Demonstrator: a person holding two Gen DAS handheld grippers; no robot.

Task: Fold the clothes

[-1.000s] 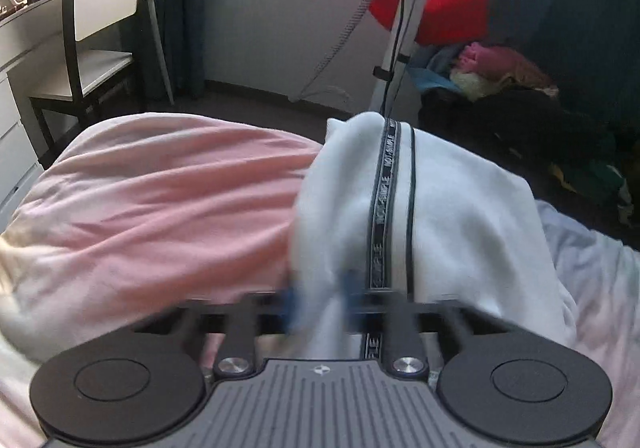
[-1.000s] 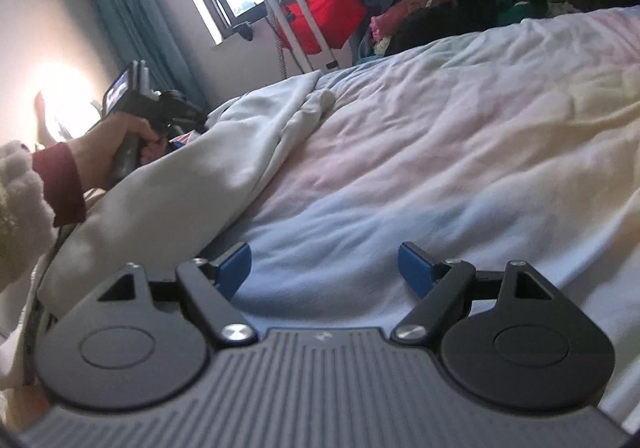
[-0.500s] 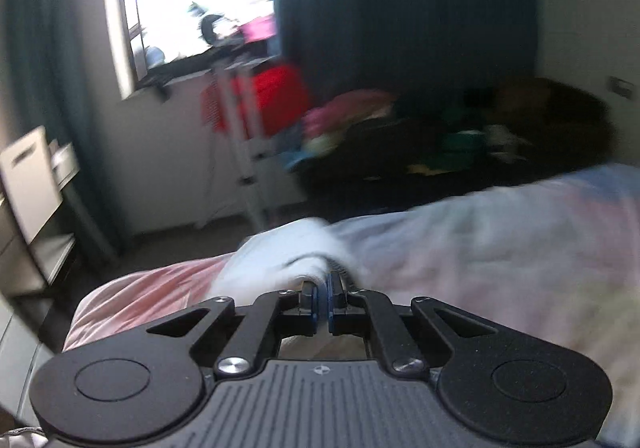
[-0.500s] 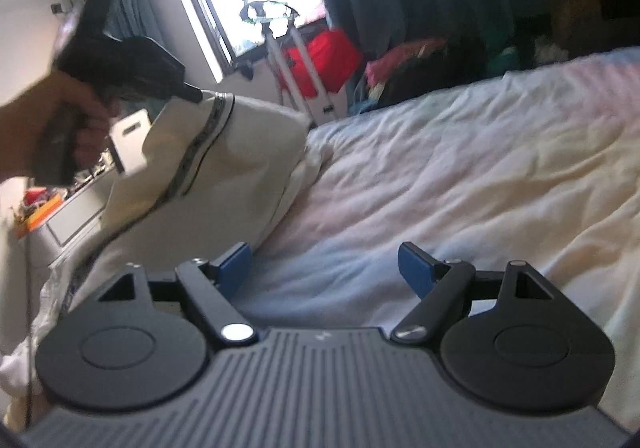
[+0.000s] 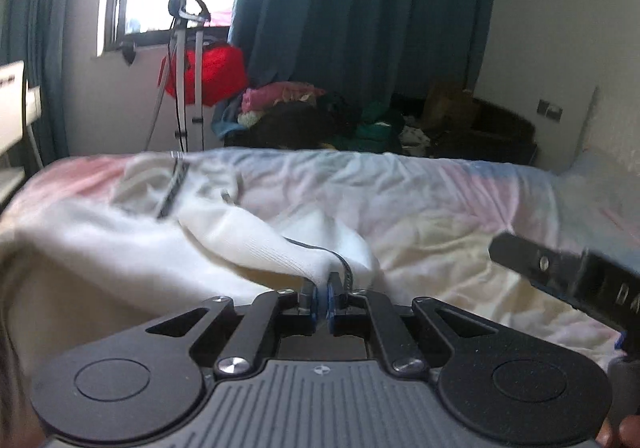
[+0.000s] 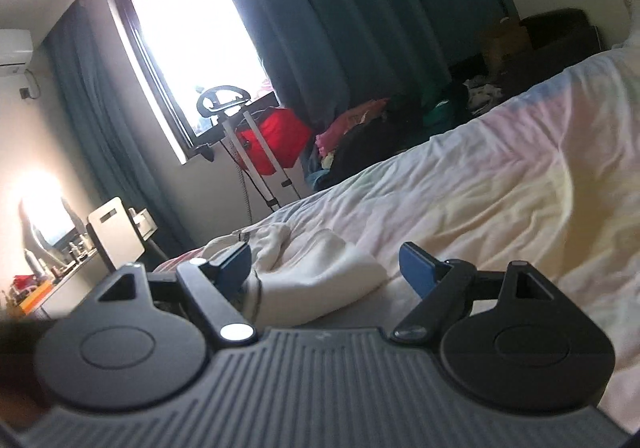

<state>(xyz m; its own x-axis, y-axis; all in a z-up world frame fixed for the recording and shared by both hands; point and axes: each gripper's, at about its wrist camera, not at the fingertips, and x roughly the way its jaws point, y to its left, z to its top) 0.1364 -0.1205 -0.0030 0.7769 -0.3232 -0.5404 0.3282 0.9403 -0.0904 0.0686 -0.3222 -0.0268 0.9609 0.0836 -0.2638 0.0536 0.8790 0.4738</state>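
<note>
Right now the left gripper (image 5: 322,298) pinches a ribbed edge of the white garment (image 5: 120,244), which lies rumpled on the bed (image 5: 460,208), so a fold seems under way. The right gripper (image 6: 326,268) hovers wide open beside that cloth, probably needing a second edge. No container is discernible beyond, only a clothes heap (image 5: 288,104).

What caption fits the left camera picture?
Left gripper pinches a white garment on the pastel bed.

A red bag (image 5: 208,70) hangs beside teal curtains (image 5: 360,8), above heaped clothes (image 5: 304,116).
</note>
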